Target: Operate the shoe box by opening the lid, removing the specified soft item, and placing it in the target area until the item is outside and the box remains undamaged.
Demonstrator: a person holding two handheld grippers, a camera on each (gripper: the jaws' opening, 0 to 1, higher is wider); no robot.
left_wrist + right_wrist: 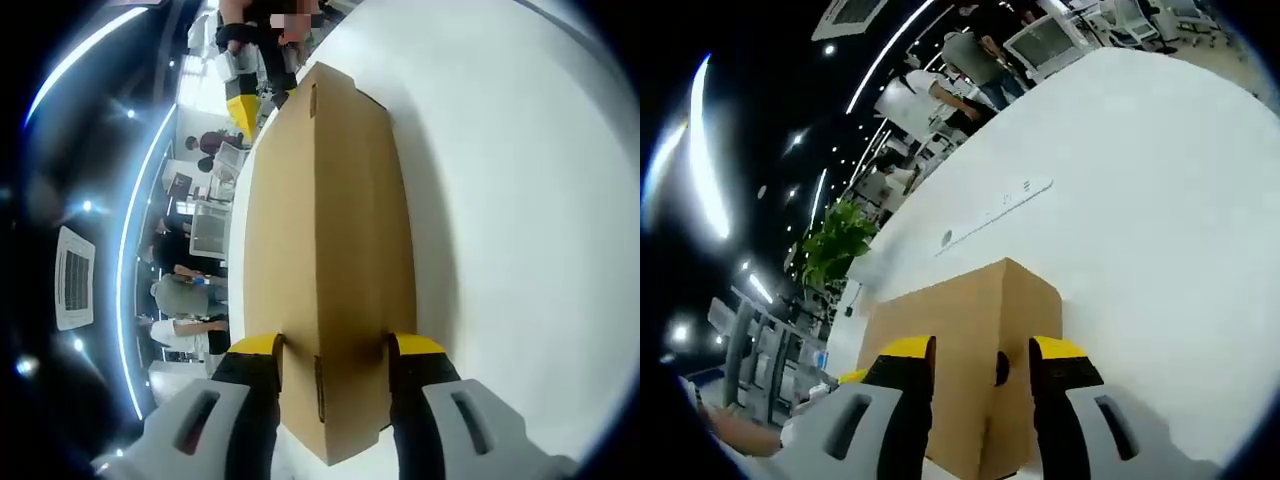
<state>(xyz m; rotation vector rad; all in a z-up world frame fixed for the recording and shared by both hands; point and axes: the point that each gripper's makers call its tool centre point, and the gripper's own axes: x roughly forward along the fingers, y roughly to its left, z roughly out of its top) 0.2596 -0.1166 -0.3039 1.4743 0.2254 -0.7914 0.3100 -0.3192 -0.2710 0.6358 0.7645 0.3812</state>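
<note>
While the lid is not yet lifted, the step in hand is judged to be the opening of the shoe box (325, 270), and it is best done gently: the lid edge should be raised evenly from both ends, so that the cardboard is neither creased nor torn.

In the left gripper view, the left gripper (335, 350) is seen at the near end of the box, its yellow-tipped jaws spread to either side of the cardboard. Whether they press on it cannot be told. The closed box runs away from the gripper over the white table (520, 200).

In the right gripper view, the right gripper (980, 355) is found at a corner of the shoe box (970, 340), its jaws parted astride the vertical edge. A firm pinch cannot be confirmed. The soft item is presumably hidden inside the box.
</note>
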